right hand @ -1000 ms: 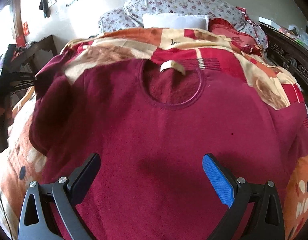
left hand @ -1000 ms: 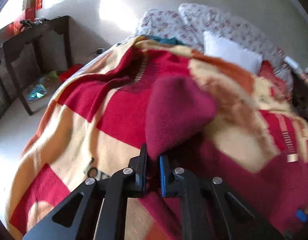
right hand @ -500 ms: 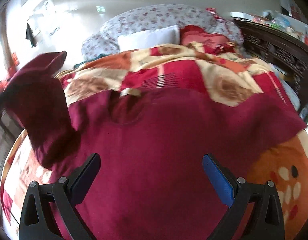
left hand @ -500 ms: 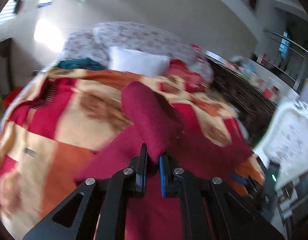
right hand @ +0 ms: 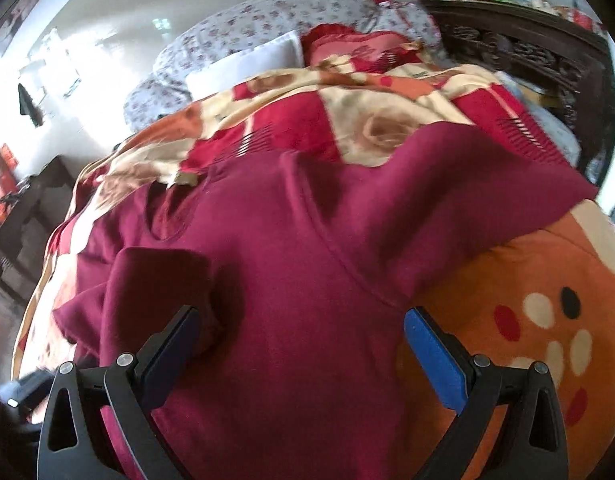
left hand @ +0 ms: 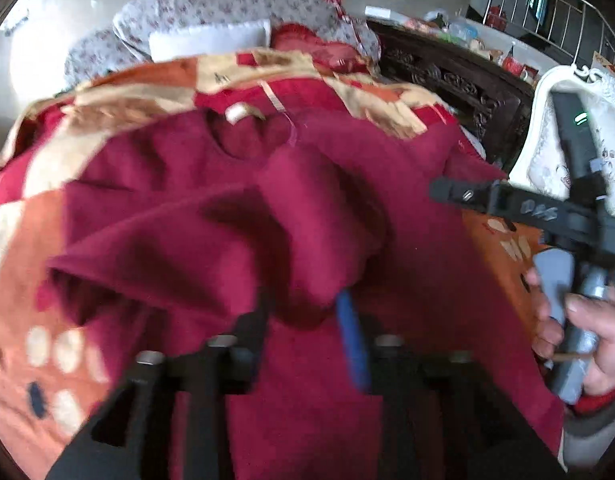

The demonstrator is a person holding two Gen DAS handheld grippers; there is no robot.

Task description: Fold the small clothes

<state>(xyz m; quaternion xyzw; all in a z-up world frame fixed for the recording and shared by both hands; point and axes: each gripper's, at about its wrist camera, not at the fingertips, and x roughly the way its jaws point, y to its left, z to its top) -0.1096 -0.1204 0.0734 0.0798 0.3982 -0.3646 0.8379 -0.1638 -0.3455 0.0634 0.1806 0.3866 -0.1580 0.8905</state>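
A dark red sweater (right hand: 307, 280) lies spread on the bed, neck hole (left hand: 247, 136) toward the pillows. Its left sleeve (left hand: 311, 232) is folded over onto the body; the sleeve also shows in the right wrist view (right hand: 155, 280). My left gripper (left hand: 307, 312) has its jaws partly apart with the sleeve end lying between them; the view is blurred. My right gripper (right hand: 299, 336) is wide open, hovering over the sweater's body near its right sleeve (right hand: 487, 184). It also shows in the left wrist view (left hand: 547, 216), held by a hand.
The bed is covered by a red, orange and cream blanket (right hand: 367, 120). Floral pillows (right hand: 267, 28) and a white pillow (left hand: 207, 38) lie at the head. A dark carved headboard (left hand: 459, 80) and a white chair (left hand: 567, 148) stand to the right.
My left gripper carried the sleeve across and down onto the sweater's body, and its jaws have opened from shut. My right gripper stayed open and shifted toward the right sleeve.
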